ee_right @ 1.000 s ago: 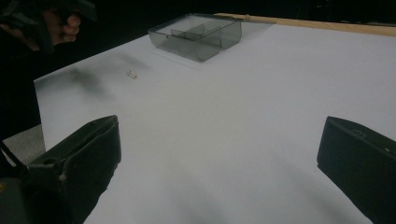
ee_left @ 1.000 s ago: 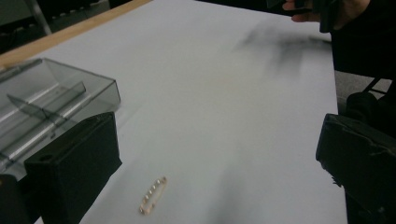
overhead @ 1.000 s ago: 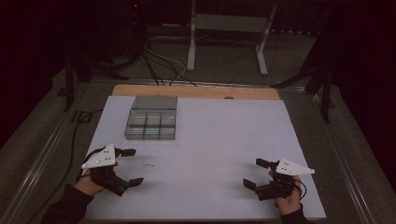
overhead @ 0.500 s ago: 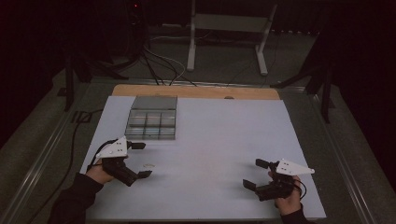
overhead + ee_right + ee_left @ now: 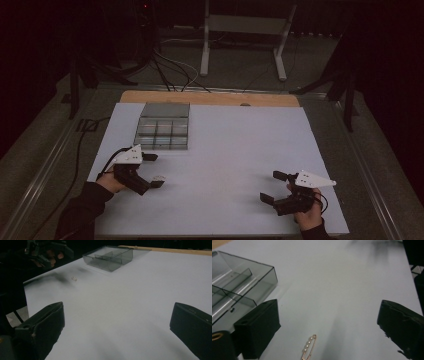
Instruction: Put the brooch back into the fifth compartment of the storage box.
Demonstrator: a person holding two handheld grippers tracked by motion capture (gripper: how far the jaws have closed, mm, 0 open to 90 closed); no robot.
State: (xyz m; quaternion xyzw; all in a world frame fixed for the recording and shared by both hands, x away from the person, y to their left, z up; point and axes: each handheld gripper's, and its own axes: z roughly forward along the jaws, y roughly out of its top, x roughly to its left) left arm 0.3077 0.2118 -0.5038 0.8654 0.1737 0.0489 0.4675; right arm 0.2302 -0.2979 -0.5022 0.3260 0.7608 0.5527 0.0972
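Looking down from the high view, I see my left gripper (image 5: 151,171) at about 8 o'clock on the white table (image 5: 240,150). Its jaws are spread wide apart and they hold nothing. A little gold pin (image 5: 308,347) with a row of tiny white beads lies flat on the table. In the left gripper view the pin sits low down, at about 6 o'clock, in the gap between the two black jaws. It is nearer the left jaw than the right one, and it touches neither. In the high view I can just make out a small pale speck (image 5: 159,178) beside the lower jaw, but it is too small for me to tell more.

A smoky clear box (image 5: 163,126) with little rooms inside sits at about 11 o'clock on the table, near the left gripper but apart from it. In the left gripper view its corner (image 5: 249,287) is up at 10 o'clock, just past the left jaw.

My right gripper (image 5: 274,187) rests at about 4 o'clock, well apart from the pin and the box. Its jaws are wide open too, with nothing between them but bare table.
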